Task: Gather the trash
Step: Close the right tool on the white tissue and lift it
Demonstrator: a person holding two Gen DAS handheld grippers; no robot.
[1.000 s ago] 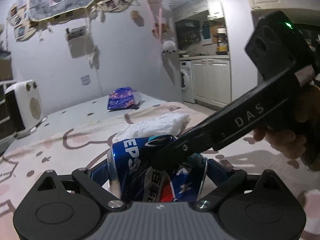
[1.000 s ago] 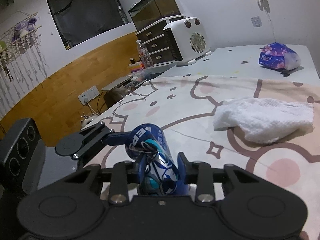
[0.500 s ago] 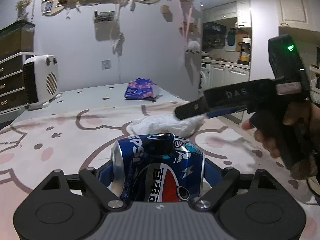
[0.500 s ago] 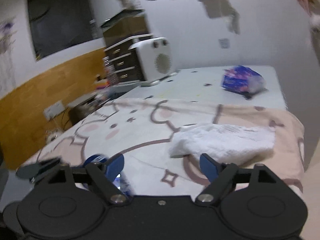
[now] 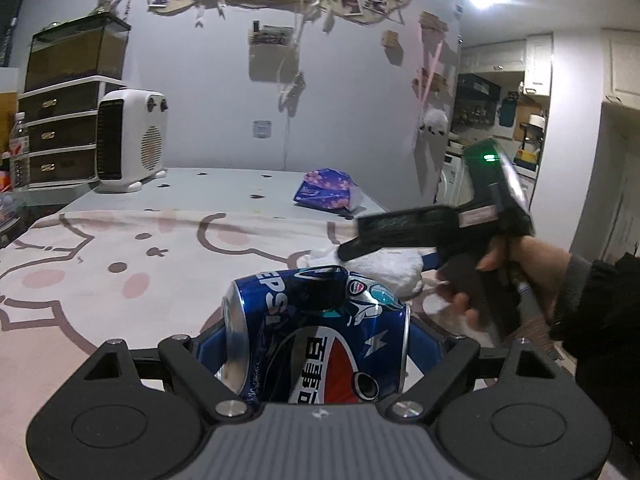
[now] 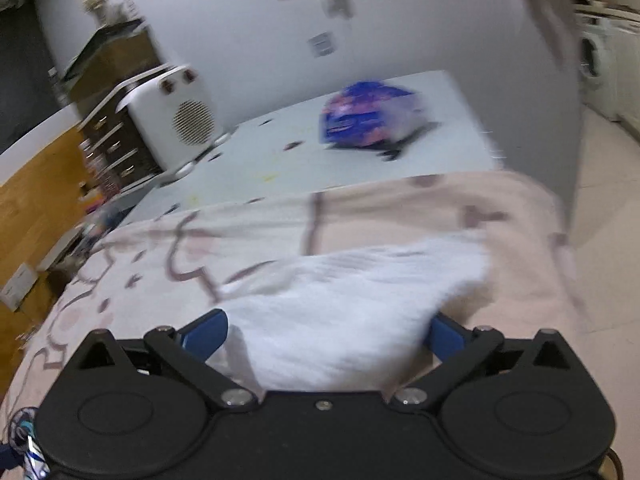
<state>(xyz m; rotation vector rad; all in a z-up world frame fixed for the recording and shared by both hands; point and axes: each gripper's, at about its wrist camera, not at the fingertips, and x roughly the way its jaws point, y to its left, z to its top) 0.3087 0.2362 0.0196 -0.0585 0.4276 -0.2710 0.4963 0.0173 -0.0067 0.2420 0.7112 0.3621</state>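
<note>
2 grippers work a bench draped in a pink cartoon-print cloth (image 5: 120,248). The left gripper (image 5: 320,344) has its blue fingers (image 5: 208,350) closed on a dented blue Pepsi can (image 5: 320,336), held crosswise so its long axis runs from finger to finger, rim toward the left.

The right gripper (image 6: 324,332) stands with its fingers (image 6: 206,332) spread wide, 1 at each side of a crumpled white tissue (image 6: 344,312) that lies on the cloth straight ahead of it and reaches back between them. The tissue's long axis appears to run left to right across the gap, rising toward the far right. Whether the fingers touch it cannot be told through the motion blur.

From the left wrist view, the right gripper (image 5: 360,240) hangs just over the tissue (image 5: 384,268), beyond the can, so the right hand (image 5: 520,276) is plainly the nearer one for the pick.

Room is tighter on the right, where the cloth's edge (image 6: 560,216) drops to the floor just beyond the tissue's far end. Well behind lie a purple tissue pack (image 6: 368,120) and a white heater (image 6: 168,120), clear of any closing move.
</note>
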